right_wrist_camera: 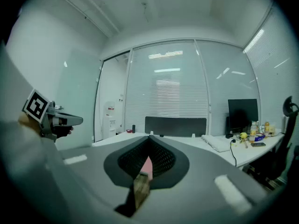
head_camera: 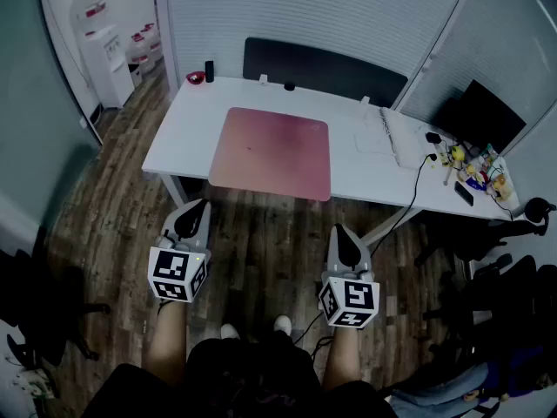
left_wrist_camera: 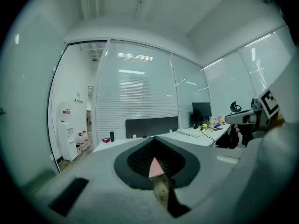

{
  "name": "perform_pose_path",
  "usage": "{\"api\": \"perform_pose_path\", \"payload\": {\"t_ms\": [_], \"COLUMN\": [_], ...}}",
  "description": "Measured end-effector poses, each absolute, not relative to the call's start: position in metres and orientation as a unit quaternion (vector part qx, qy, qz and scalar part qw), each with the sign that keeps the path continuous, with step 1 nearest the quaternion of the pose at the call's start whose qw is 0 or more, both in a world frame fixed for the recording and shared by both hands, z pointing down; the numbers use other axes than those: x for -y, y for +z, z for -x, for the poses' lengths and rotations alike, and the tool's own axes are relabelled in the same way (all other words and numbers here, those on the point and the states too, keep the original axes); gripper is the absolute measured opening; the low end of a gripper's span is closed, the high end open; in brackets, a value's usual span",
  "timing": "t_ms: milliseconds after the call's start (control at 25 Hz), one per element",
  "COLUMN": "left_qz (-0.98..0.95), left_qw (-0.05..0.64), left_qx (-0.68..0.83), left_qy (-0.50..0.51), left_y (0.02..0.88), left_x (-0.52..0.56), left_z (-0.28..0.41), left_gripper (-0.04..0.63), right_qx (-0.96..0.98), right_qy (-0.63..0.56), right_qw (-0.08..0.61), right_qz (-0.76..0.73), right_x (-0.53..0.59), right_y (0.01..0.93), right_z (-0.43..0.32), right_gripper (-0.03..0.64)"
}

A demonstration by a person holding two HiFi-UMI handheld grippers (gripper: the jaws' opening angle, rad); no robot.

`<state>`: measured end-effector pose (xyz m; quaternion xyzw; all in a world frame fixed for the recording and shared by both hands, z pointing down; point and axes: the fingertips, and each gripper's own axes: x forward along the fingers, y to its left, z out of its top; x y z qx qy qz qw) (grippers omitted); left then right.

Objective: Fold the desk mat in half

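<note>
We hold both grippers out over the wooden floor (head_camera: 261, 255), short of the white desk (head_camera: 187, 133). The left gripper (head_camera: 195, 209) has its jaws pressed together with nothing between them. The right gripper (head_camera: 338, 233) is likewise closed and empty. Both are well apart from the desk mat (head_camera: 271, 152). The mat lies flat and unfolded on the desk, a pinkish-red rectangle with rounded corners. Its surface is smooth, a little paler toward the middle. Its near edge runs along the desk's front edge, roughly ahead of the gap between our two grippers. A white keyboard (head_camera: 396, 138) sits on the desk to the mat's right. Further right stand a dark monitor (head_camera: 480, 116) and a clutter of small items.
</note>
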<state>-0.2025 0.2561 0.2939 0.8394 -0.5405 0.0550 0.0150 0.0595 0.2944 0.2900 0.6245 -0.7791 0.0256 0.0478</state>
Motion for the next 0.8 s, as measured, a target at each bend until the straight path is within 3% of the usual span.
{"api": "perform_pose_path", "payload": {"t_ms": [800], "left_qz": [-0.846], "left_qw": [0.021], "left_qx": [0.530], "left_qy": [0.054], "left_y": [0.305], "left_x": [-0.274], "left_z": [0.223], "left_gripper": [0.003], "right_qx": [0.776], "right_qy": [0.021], "right_qw": [0.059], "right_qz": [-0.628], "right_x": [-0.315], "right_y": [0.299], "right_z": [-0.032], "right_gripper": [0.006]}}
